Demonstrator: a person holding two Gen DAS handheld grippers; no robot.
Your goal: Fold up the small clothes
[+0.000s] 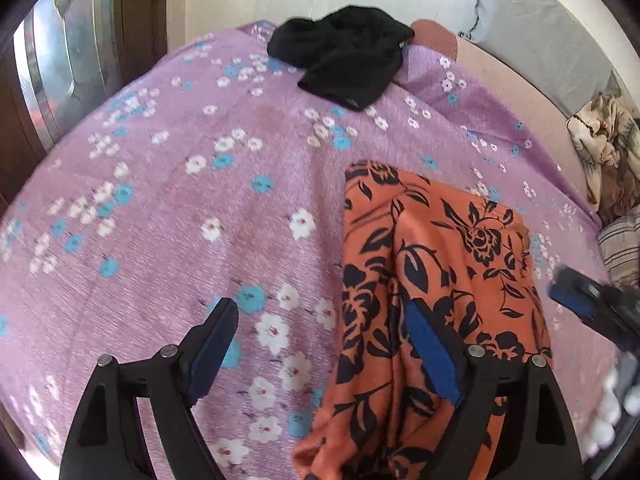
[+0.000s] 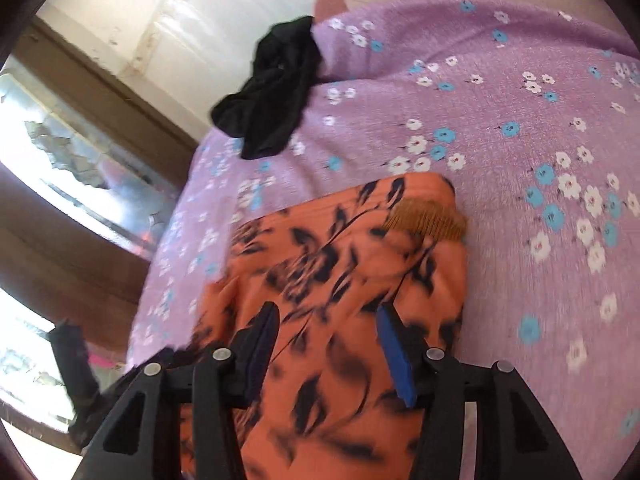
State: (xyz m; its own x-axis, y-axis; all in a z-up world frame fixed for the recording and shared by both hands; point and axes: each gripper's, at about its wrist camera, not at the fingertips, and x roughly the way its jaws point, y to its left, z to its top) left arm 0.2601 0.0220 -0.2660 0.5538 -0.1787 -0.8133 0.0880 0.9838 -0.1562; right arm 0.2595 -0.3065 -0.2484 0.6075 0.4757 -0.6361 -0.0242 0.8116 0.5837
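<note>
Orange floral garment (image 1: 436,264) on purple bedsheet (image 1: 160,208), black garment (image 1: 344,56) beyond

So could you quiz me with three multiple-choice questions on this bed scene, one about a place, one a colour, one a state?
1. Where does the black garment lie?
A. at the far edge of the bedspread
B. on the orange garment
C. on the floor

2. What colour is the print on the orange garment?
A. white
B. black
C. green

3. How do the left hand-held gripper jaws stand?
A. shut tight
B. clamped on the black garment
C. wide apart

Answers: 1 A, it sits near the far edge, apart from the orange one. 2 B, black flowers and leaves cover it. 3 C, a broad gap shows between them.
</note>
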